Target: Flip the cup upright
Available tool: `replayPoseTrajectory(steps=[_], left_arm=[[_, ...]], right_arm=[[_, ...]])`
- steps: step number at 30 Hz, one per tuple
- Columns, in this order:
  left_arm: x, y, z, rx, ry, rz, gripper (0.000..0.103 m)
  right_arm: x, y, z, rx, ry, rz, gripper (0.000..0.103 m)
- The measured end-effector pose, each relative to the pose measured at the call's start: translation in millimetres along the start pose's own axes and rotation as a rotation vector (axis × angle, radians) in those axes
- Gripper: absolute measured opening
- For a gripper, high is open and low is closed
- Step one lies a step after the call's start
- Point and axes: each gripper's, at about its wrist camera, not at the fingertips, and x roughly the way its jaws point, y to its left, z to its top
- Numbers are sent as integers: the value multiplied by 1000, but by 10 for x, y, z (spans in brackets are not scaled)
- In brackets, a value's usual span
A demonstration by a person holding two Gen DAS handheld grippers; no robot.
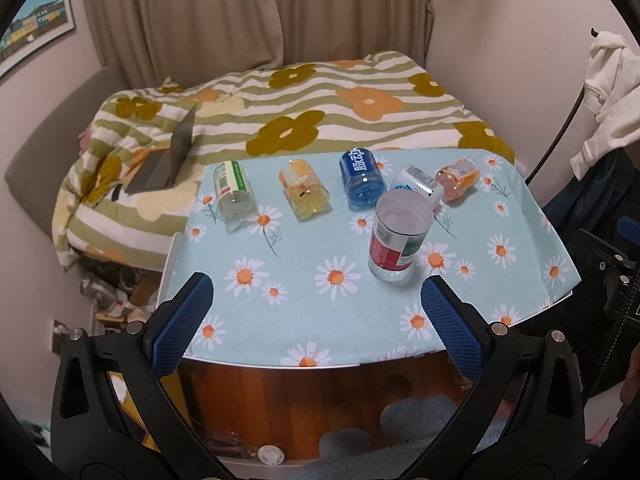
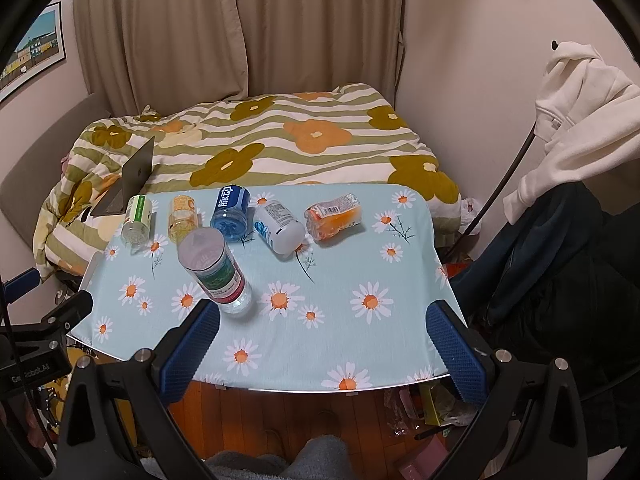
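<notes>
A clear cup with a red and green label (image 1: pixel 394 236) stands upright on the daisy tablecloth (image 1: pixel 312 248), its open mouth up; it also shows in the right wrist view (image 2: pixel 216 270). Behind it lie cups on their sides: green (image 1: pixel 232 192), yellow (image 1: pixel 304 192), blue (image 1: pixel 362 178), white (image 1: pixel 416 182) and orange (image 1: pixel 458 178). My left gripper (image 1: pixel 316 316) is open and empty near the table's front edge, short of the upright cup. My right gripper (image 2: pixel 322 340) is open and empty, its left finger (image 2: pixel 192 348) just in front of the upright cup.
A bed with a flowered quilt (image 1: pixel 300 112) lies behind the table, with an open laptop (image 1: pixel 168 160) on it. Clothes (image 2: pixel 580 128) hang at the right. Clutter lies on the wooden floor (image 2: pixel 312 412) under and beside the table.
</notes>
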Motion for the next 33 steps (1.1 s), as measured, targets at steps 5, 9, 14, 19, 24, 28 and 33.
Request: replayPoseTrajectory(steps=[5,9,14,19,24,28,33], left_arm=[[-3,2,1,0,0,0,103],[-1,6,0,0,0,0,103],[0,14,10,-1,0,2,103],[0,17,10,-1,1,3,103],[10,22,27,-2,0,10,103],[14,18,36,1,-5,25,103],[-3,0,34,7,-12,32,103]], right_arm=[[0,1,1,0,-1,-1,103],[6,1,7,1,0,0,103],[5,-1,8,0,-1,0,103],[6,-1,9,-1,0,0,103],[6,0,10,-1,-1,-1,103],[7,1,11,-1,-1,0,103],[8,3,11,-1,0,0,103]])
